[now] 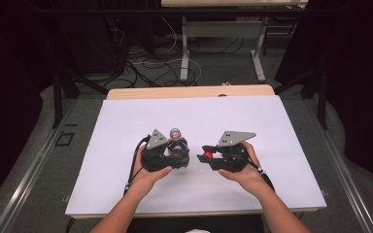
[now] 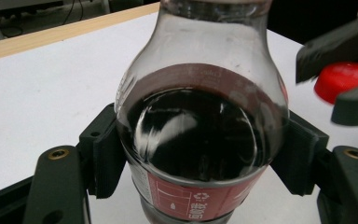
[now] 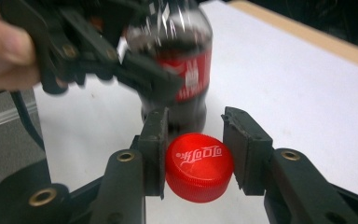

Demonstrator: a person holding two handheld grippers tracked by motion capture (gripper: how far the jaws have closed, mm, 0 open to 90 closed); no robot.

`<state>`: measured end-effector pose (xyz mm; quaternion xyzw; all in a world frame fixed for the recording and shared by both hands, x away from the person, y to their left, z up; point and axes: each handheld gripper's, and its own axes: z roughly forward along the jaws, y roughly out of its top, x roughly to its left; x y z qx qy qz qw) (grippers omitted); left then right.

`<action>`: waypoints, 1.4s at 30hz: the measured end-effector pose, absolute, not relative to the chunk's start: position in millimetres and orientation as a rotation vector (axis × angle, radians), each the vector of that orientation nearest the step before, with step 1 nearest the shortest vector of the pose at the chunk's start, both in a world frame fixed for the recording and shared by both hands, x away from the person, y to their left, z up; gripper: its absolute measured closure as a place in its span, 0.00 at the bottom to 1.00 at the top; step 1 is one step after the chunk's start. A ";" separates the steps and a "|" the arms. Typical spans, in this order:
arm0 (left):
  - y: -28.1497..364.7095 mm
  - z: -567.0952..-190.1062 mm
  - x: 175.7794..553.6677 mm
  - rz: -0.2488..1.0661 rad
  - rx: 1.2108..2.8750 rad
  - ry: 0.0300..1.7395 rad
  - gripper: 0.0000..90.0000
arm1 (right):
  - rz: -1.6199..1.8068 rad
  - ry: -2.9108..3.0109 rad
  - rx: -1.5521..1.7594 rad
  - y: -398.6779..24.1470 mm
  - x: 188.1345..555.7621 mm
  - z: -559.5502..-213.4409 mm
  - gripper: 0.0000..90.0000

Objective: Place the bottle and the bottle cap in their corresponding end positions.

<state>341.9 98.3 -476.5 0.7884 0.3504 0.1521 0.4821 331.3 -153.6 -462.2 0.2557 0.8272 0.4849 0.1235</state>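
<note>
Holding one cola bottle in your left tongs, you have its two ribbed pads pinching the clear body from both sides, just above the red label, as the left gripper view shows. The bottle stands upright near the middle of the white counter, with dark drink up to its shoulder and its neck open at the top. Your right tongs pinch one red bottle cap between their two pads, the white lettering on its top facing the camera in the right gripper view. The cap sits just beside the bottle, on its right in the high view, apart from it and not touching. Count so far: one bottle, one cap, two tongs, each gripping its own thing. Both of your hands rest low over the counter, the left hand and the right hand near each other.
</note>
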 end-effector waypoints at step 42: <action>40.5 -511.8 459.0 0.413 1.863 0.939 0.33 | 1.324 2.440 0.906 -158.2 327.0 -517.1 0.68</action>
